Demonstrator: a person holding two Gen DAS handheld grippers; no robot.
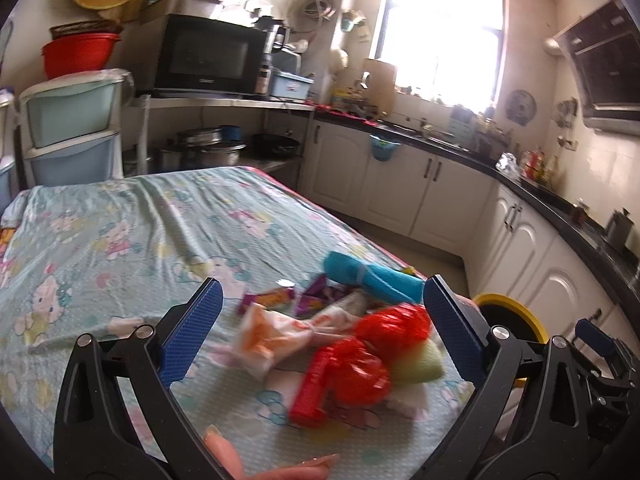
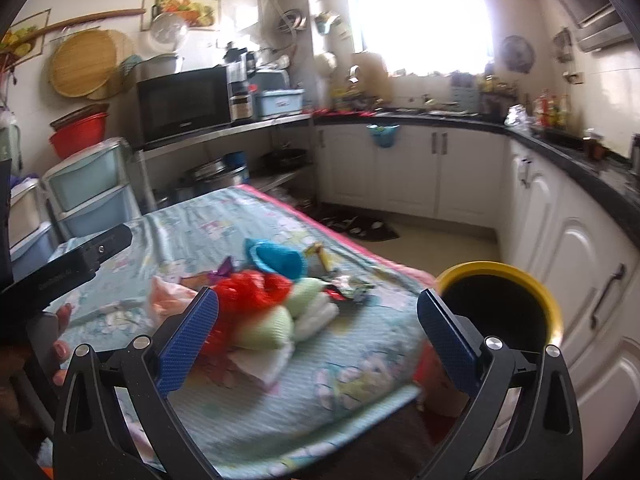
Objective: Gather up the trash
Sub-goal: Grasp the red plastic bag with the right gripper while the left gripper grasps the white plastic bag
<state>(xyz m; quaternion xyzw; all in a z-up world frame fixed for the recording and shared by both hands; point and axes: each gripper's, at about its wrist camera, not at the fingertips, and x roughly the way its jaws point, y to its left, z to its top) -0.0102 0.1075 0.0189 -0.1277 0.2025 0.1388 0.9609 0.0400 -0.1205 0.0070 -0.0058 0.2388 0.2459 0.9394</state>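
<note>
A pile of trash lies on the table's near right part: red crinkled plastic (image 1: pixel 362 354) (image 2: pixel 248 286), a white and orange wrapper (image 1: pixel 272 334), a blue roll (image 1: pixel 372 276) (image 2: pixel 280 258), purple wrappers (image 1: pixel 312 300), pale green pieces (image 1: pixel 418 360) (image 2: pixel 266 330), white tissue (image 2: pixel 316 316). A yellow-rimmed black bin (image 2: pixel 500 304) (image 1: pixel 510 312) stands off the table's right edge. My left gripper (image 1: pixel 320 324) is open and empty, just above the pile. My right gripper (image 2: pixel 318 336) is open and empty, near the pile's front.
The table carries a green cartoon-print cloth (image 1: pixel 120 232). White cabinets (image 2: pixel 420 168) with a black counter run along the back and right. Plastic drawers (image 1: pixel 72 128) and a microwave (image 1: pixel 208 54) stand at the back left. The left gripper's body (image 2: pixel 68 264) shows at left.
</note>
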